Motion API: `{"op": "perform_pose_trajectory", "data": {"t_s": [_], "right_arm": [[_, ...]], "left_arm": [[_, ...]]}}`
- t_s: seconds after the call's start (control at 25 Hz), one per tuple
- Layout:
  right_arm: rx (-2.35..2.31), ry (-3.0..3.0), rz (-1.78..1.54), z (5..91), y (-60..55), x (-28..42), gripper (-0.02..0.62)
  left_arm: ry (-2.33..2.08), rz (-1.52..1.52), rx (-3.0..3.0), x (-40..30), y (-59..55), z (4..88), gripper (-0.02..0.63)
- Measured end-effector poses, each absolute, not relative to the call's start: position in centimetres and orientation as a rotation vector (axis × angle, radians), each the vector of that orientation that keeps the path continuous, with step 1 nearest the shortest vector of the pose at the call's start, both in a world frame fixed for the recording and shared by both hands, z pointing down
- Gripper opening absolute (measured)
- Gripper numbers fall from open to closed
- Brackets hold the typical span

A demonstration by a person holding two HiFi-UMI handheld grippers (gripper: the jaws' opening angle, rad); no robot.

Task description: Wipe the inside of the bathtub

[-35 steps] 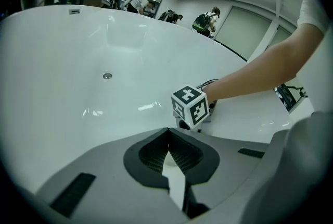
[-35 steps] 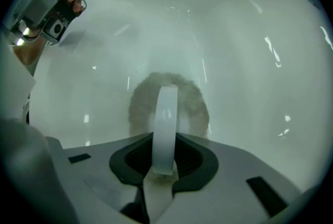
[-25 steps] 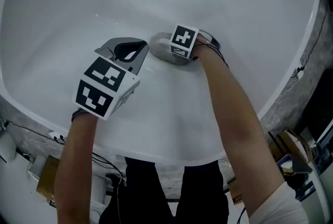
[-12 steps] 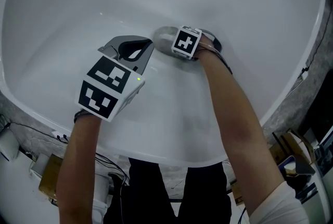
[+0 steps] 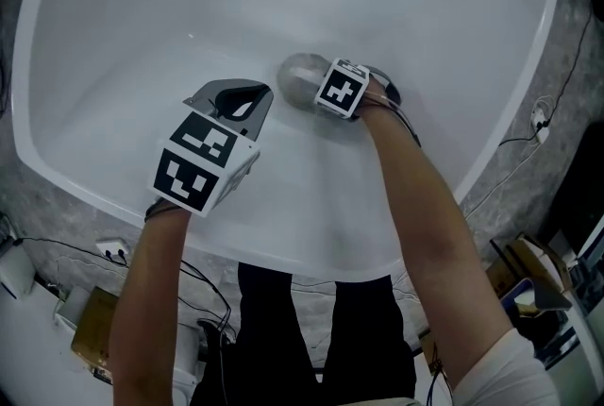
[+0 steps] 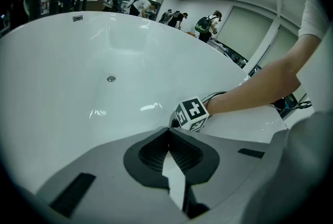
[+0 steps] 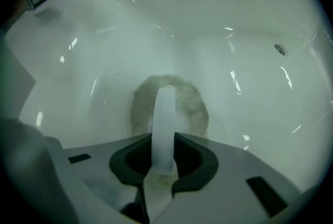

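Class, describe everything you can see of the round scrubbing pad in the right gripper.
The scrubbing pad is round, greyish and fuzzy-looking, with a white arched handle on its back. The right gripper is shut on that handle, one jaw each side. The pad lies flat against the curved inside of the white bathtub; nothing else touches it.

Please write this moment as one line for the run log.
right gripper: shut on pad handle, pad against inside of bathtub | left gripper: shut, empty, above bathtub
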State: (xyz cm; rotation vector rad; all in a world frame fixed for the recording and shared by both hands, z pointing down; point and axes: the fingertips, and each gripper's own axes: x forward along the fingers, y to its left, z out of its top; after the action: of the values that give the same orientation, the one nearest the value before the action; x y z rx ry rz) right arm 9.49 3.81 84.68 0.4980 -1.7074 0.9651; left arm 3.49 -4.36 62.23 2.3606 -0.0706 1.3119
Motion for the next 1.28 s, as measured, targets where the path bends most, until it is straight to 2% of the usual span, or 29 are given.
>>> {"op": "perform_pose_trajectory", "data": {"t_s": [0.52, 1.28], "right_arm": [[0.732, -1.808, 1.034, 68.7, 3.3, 7.6, 0.094], [1.171, -1.868, 1.049, 42.9, 9.2, -0.9, 0.094]], "left_arm": [[-0.148, 1.251, 2.343, 0.3, -3.2, 53.3, 0.012], [-0.209, 1.164, 2.340, -7.3, 2.6, 39.4, 0.012]]}}
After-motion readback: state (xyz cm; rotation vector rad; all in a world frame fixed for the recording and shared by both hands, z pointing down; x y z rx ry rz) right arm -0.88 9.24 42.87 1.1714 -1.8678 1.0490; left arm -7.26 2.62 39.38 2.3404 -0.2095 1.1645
